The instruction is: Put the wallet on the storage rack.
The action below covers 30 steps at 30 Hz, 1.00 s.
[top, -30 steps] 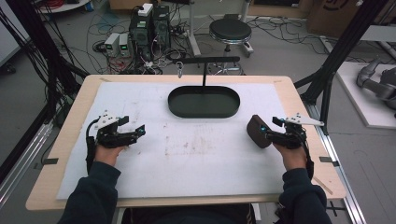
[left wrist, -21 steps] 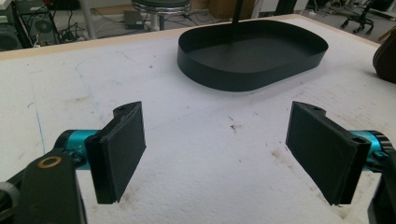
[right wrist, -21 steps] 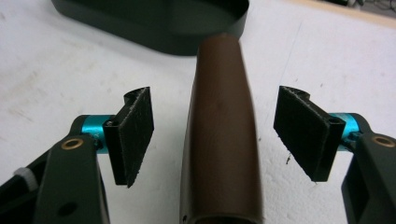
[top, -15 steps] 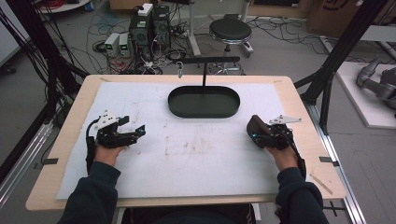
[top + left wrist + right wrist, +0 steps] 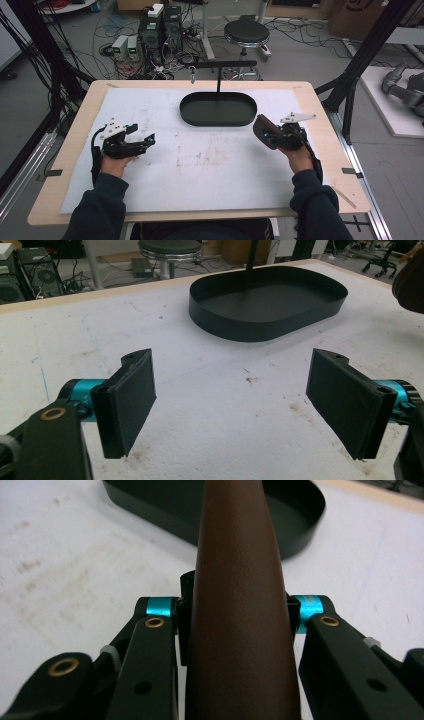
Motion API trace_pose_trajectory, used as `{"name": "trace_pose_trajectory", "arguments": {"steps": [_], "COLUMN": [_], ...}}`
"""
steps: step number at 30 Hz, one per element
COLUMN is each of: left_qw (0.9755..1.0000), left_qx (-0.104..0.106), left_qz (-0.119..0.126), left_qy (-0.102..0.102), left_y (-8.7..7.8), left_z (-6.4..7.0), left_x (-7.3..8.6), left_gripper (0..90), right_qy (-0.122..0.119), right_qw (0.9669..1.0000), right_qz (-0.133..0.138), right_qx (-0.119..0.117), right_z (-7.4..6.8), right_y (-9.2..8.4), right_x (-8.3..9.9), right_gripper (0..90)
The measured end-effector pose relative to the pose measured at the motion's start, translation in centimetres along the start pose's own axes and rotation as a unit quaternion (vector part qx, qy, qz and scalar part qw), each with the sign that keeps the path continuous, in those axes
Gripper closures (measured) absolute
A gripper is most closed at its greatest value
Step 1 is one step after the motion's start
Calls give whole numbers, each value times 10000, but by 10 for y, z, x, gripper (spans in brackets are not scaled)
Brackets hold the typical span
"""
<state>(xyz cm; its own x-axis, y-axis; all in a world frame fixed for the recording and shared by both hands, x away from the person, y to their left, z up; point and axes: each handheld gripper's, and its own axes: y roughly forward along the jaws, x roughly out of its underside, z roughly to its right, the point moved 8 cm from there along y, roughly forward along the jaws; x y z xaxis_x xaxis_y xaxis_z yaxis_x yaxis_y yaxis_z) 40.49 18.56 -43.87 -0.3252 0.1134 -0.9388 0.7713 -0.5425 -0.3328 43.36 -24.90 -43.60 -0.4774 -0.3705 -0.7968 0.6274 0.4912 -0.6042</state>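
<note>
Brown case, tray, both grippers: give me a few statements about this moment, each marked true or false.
1. The right gripper is clamped on a brown case. True; its jaws have just been closing, and the pads now press on the case's sides.
2. The left gripper holds a brown case too. False; its jaws stand wide apart with only the white mat between them.
3. The black tray is oval and has nothing in it. True.
4. The brown case lies inside the tray. False; it is in the right gripper, off the tray's right end in the high view.
5. A hook hangs from the bar of the stand above the tray. True.
</note>
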Motion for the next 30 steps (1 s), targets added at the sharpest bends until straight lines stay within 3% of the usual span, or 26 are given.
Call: {"name": "trace_pose_trajectory", "arguments": {"steps": [6,12,22,27,30], "left_qw": [9999,9992,9995,9995,9995], "left_qx": [-48,-36,-29,-21,-16], "left_qz": [71,128,153,161,164], "left_qy": [144,382,278,275,283], "left_y": [-1,0,-1,-1,-2], "left_z": [-2,-1,-3,-4,-5], "left_x": [-1,-1,-1,-1,-1], "left_gripper": [199,200,199,199,199], "right_qy": [-14,-62,145,297,526], "right_qw": [9985,9976,9967,9968,9957], "right_qz": [356,252,-118,-101,-90], "right_qx": [-421,-637,-785,-737,-761], "right_z": [-9,-11,-18,-21,-21], "right_y": [15,45,117,142,154], "right_x": [-44,-76,-96,-104,-107], "right_gripper": [651,650,647,646,645]}}
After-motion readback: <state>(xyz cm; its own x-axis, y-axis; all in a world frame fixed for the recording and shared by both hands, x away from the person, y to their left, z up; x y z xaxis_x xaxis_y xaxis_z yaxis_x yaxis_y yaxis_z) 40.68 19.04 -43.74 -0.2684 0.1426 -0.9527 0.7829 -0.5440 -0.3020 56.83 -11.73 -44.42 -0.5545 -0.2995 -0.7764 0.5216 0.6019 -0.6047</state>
